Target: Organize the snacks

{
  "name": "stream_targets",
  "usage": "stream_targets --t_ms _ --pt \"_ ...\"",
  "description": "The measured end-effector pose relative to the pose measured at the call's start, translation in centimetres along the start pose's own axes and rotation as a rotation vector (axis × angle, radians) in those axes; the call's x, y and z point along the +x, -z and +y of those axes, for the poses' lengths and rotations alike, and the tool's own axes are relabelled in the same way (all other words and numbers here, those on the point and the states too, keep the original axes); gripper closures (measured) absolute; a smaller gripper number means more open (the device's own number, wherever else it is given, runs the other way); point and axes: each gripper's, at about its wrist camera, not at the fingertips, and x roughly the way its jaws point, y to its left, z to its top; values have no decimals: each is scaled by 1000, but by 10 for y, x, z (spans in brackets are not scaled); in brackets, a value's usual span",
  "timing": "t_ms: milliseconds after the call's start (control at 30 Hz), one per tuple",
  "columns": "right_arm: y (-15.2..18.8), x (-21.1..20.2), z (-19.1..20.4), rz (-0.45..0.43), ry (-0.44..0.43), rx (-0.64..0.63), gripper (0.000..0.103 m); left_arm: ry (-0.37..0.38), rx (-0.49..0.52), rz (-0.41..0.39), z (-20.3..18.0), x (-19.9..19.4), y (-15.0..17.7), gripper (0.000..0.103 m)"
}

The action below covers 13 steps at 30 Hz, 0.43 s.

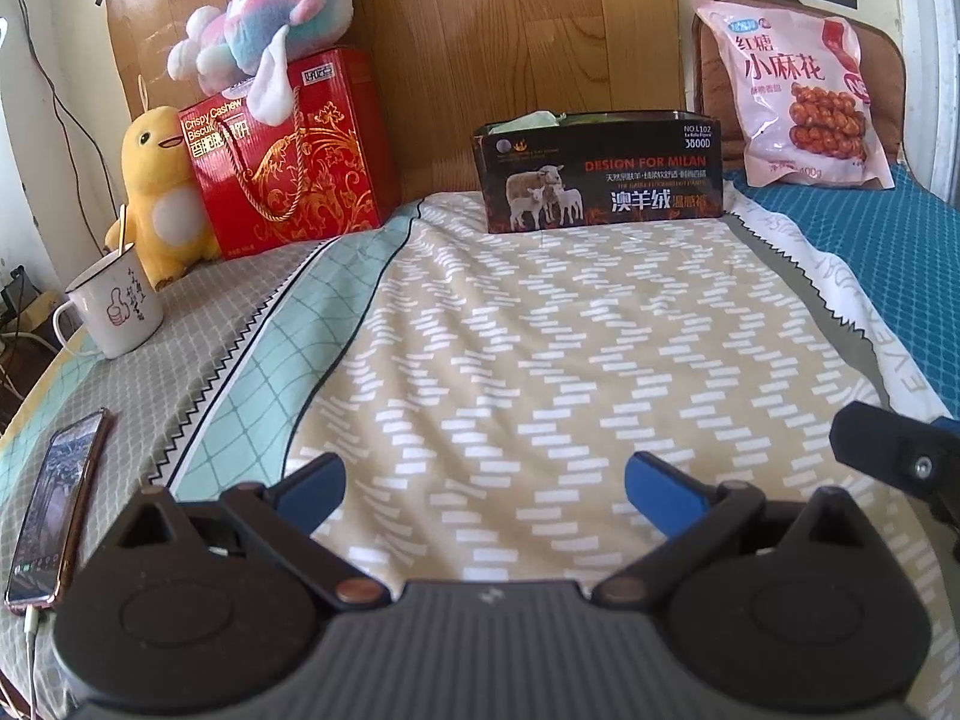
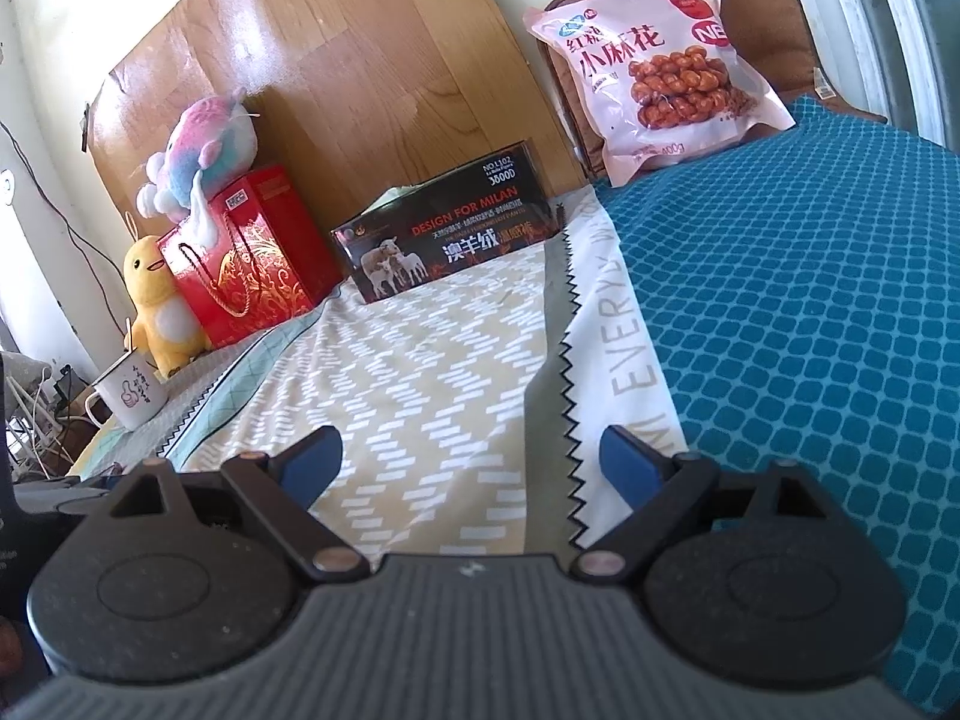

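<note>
Patterned bedding (image 1: 540, 312) carries a black box (image 1: 600, 180), with a pink snack bag (image 1: 804, 96) propped behind. Left gripper (image 1: 486, 480) and right gripper (image 2: 468, 462) hover spread, holding nothing.

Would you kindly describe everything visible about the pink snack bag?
The pink snack bag is a glossy plastic pouch, sealed and puffy, printed with dark Chinese characters, a photo of brown twisted fried dough, a red tab and "400g". It stands tilted back against a brown cushion, its bottom edge on the blue quilt, right of the black box. Neither gripper touches it.
</note>
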Motion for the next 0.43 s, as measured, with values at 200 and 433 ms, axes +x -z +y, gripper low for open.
stream_targets --t_ms 200,433 --pt "-2 4 -1 -4 6 -15 8 8 6 -1 -2 3 -4 0" --pt "-13 6 -3 -32 22 -30 8 77 31 -27 -7 7 -17 0"
